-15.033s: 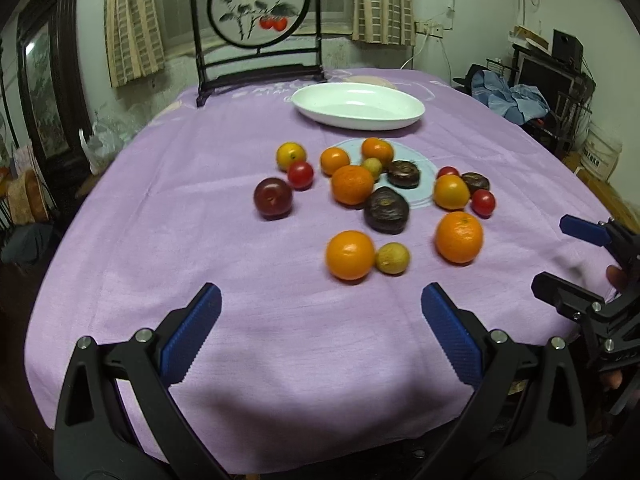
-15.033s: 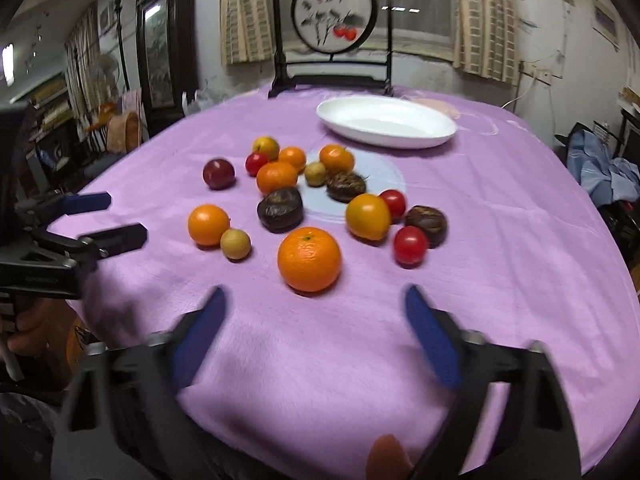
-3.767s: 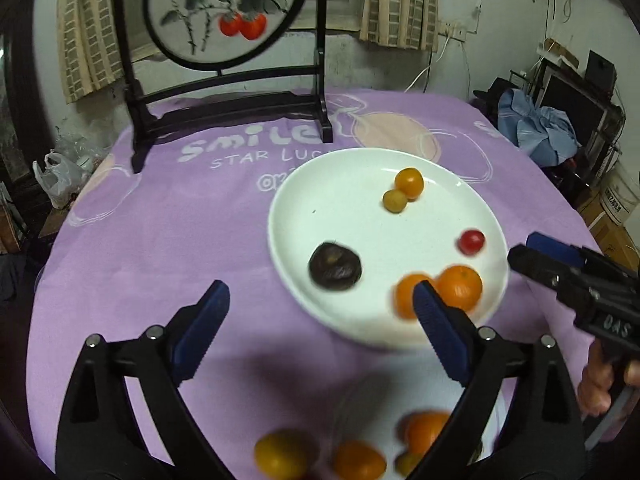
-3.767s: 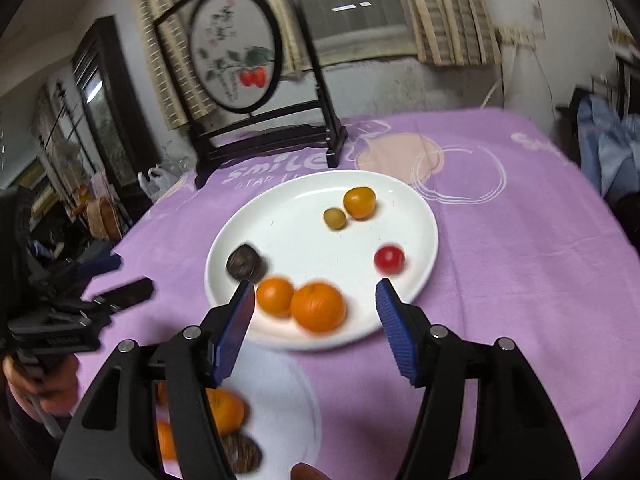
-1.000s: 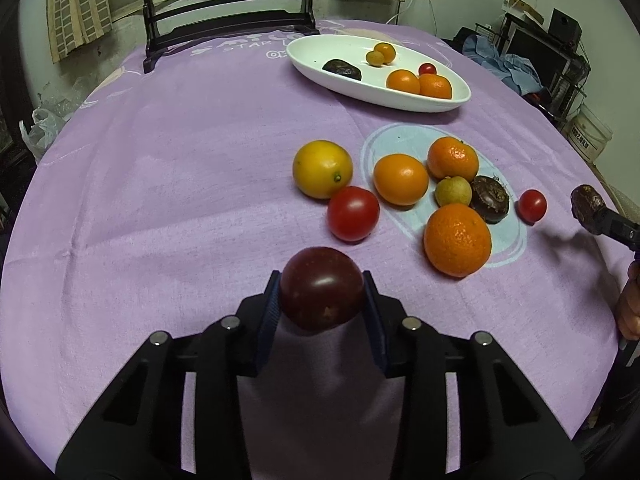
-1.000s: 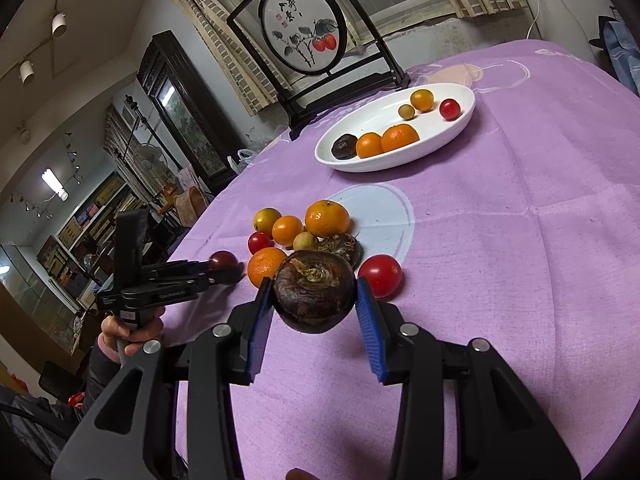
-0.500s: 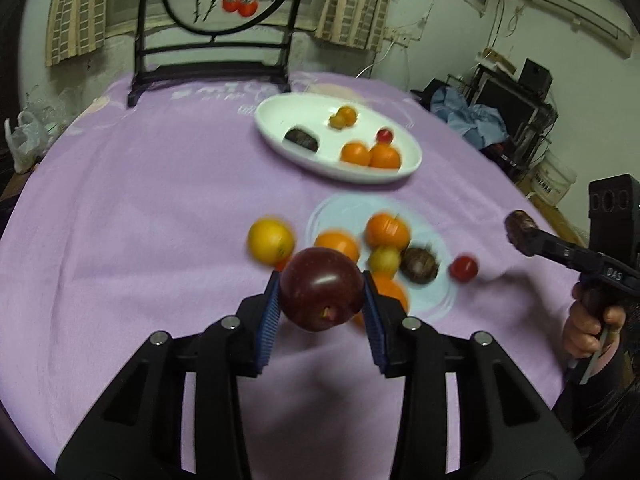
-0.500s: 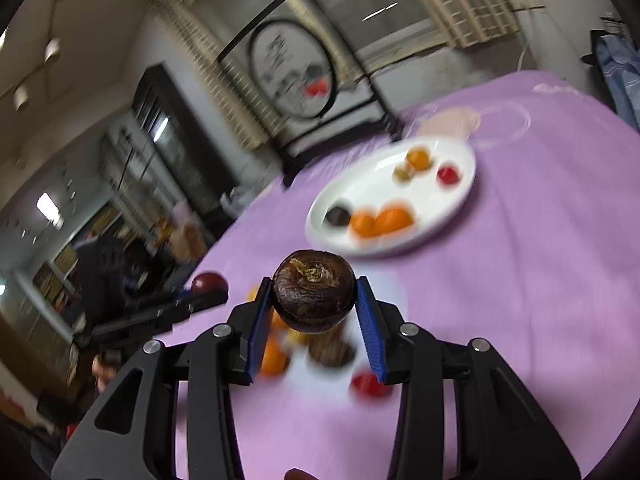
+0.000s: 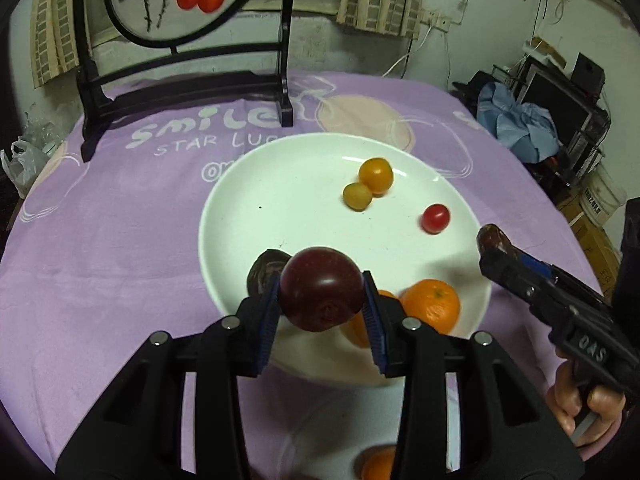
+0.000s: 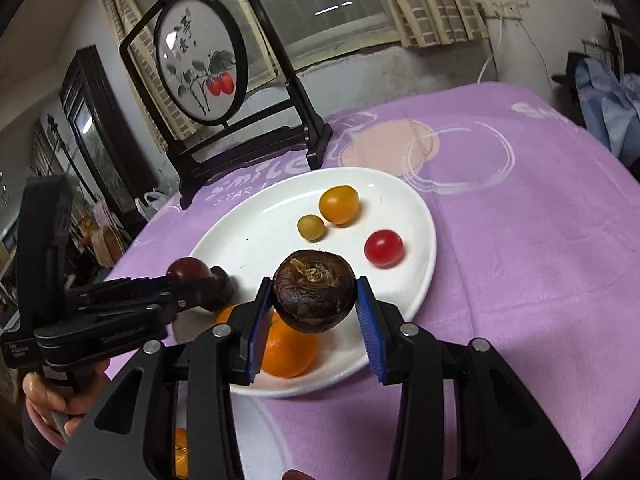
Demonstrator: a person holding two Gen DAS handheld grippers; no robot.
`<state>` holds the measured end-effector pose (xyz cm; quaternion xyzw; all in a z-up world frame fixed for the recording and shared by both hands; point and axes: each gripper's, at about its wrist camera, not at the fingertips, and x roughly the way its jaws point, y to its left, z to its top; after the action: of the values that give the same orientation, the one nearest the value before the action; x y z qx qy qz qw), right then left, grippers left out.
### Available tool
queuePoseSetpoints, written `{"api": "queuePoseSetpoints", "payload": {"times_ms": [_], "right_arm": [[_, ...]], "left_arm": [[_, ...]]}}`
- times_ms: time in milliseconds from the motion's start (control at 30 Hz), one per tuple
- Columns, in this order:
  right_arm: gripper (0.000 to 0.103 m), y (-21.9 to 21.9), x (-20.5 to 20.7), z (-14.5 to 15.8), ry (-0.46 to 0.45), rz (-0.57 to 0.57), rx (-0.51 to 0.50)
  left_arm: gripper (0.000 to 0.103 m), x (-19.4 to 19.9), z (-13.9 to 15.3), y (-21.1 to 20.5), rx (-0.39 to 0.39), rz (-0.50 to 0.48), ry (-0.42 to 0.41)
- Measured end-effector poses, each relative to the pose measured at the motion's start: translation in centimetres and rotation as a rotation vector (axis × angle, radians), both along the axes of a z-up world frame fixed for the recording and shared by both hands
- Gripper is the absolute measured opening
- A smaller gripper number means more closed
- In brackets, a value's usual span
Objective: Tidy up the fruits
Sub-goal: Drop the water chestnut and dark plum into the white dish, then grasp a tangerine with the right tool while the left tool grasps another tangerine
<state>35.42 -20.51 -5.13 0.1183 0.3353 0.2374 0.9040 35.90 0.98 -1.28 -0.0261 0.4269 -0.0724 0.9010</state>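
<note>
My left gripper (image 9: 322, 316) is shut on a dark red plum-like fruit (image 9: 320, 294) and holds it over the near rim of the white plate (image 9: 240, 208). My right gripper (image 10: 314, 312) is shut on a wrinkled dark brown fruit (image 10: 314, 290) over the plate's (image 10: 248, 236) near side. On the plate lie a small orange tomato (image 9: 375, 175), a yellowish small fruit (image 9: 357, 196), a red cherry tomato (image 9: 435, 218), an orange (image 9: 432, 304) and a dark wrinkled fruit (image 9: 262, 270). The left gripper (image 10: 188, 276) shows in the right wrist view, the right gripper (image 9: 494, 242) in the left wrist view.
A black-framed round painted screen (image 9: 180, 8) stands behind the plate on the purple tablecloth (image 9: 100, 220). More oranges (image 9: 378, 464) lie on the cloth at the near edge of view. A dark cabinet (image 10: 100, 140) stands left of the table, clutter (image 9: 560, 120) to the right.
Both grippers, each holding its fruit, have moved forward from above the loose fruit pile to over the near side of the white plate, which now fills the view.
</note>
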Motion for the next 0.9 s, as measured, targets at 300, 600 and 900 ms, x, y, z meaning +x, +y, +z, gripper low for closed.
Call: {"api": "queuePoseSetpoints", "payload": {"times_ms": [300,600,900], "right_arm": [[0.067,-0.6,-2.2,1.8,-0.039,0.016,0.032],[0.067,3.5,-8.2,1.7,-0.012,0.257,0.002],[0.067,5.9,-10.3,0.1,0.077,0.345,-0.014]], "left_arm": [[0.087,0.1,0.4,0.1,0.056,0.061,-0.035],[0.098,-7.3,4.2,4.3,0.025,0.120,-0.153],[0.098,-12.7,1.3,9.9,-0.049,0.272,-0.107]]}}
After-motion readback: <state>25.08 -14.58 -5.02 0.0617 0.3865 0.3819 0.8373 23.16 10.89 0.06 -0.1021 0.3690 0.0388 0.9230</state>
